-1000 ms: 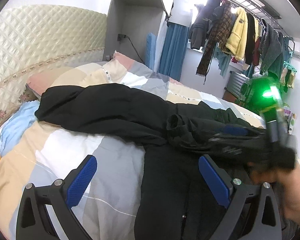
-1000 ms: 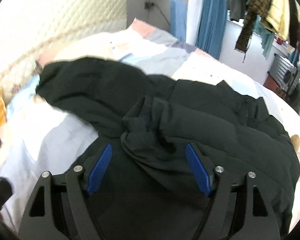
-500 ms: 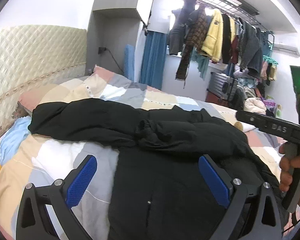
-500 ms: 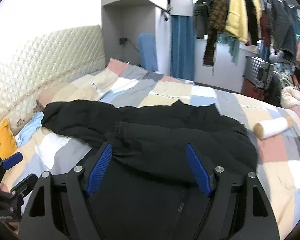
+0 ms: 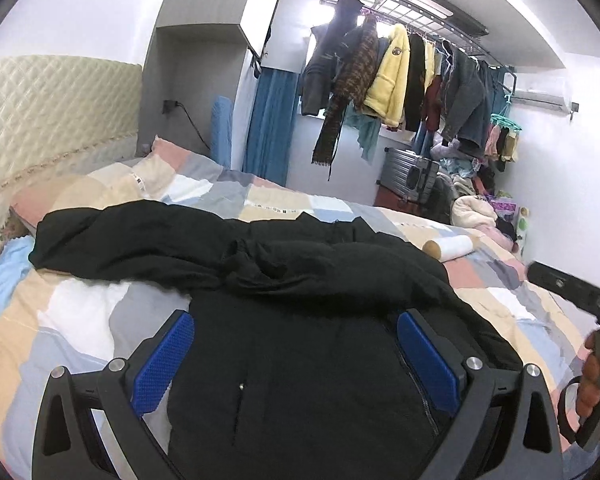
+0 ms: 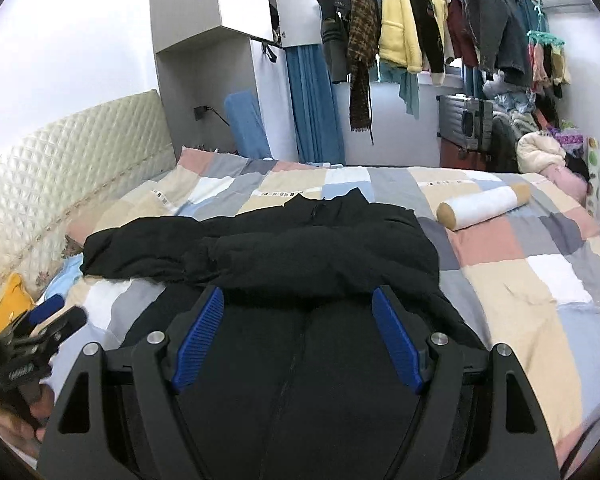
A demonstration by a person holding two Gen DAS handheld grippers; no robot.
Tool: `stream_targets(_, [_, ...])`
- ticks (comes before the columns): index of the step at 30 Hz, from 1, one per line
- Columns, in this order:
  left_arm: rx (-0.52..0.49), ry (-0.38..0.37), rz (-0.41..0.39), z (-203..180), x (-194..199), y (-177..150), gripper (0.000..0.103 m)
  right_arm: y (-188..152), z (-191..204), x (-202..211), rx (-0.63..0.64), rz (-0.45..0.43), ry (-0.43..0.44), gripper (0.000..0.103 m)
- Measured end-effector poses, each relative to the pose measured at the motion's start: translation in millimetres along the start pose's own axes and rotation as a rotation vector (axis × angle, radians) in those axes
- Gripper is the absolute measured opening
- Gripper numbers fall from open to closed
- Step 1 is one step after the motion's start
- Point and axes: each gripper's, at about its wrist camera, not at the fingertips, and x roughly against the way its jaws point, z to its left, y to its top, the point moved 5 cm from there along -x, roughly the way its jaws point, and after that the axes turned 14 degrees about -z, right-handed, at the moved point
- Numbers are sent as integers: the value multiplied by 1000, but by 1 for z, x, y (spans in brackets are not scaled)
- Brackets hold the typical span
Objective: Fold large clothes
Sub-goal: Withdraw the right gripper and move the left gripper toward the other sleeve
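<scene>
A large black padded jacket (image 5: 300,340) lies front up on the patchwork bed. It also shows in the right wrist view (image 6: 320,248). Its right sleeve (image 5: 332,264) is folded across the chest. Its left sleeve (image 5: 124,240) stretches out to the left toward the headboard. My left gripper (image 5: 296,356) is open and empty above the jacket's lower body. My right gripper (image 6: 300,340) is open and empty above the jacket's zip line. Each gripper shows at the edge of the other's view: the right one (image 5: 596,360) and the left one (image 6: 32,344).
The patchwork quilt (image 6: 520,264) covers the bed. A white roll with tan ends (image 6: 484,206) lies right of the jacket. A quilted headboard (image 6: 68,168) stands at the left. Hanging clothes (image 6: 420,28) and a suitcase (image 6: 464,120) are beyond the bed. A yellow cushion (image 6: 8,304) sits at far left.
My right gripper has let go of the right sleeve, which now lies across the chest. Both grippers have pulled back and up from the jacket.
</scene>
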Motion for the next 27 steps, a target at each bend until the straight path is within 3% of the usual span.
stream_targets(4, [1,10,4,-4,-1,-2,103,-9,-11,22,36,-29,-8,81])
stream_targets(7, [20,14,25,-5,-5,-2,103,-20,-25,31,-5,-22,-9,81])
stream_targets(12, [21,-3,39,-16,-9,-2,103,-41,-43,47,-50,29,-18,81])
stream_targets(20, [-3,-38,55,-28,-5,-3,103,-56,-53,89,-12,-2,-40,85])
stream_targets(22, [5,-48,52,-23,-7,8,103,-55,-55,95,-12,-15,-42,87])
stream_targets(27, [-58,-3,-68,9,-4,75,103,-59,-67,97,-29,-39,-60,102])
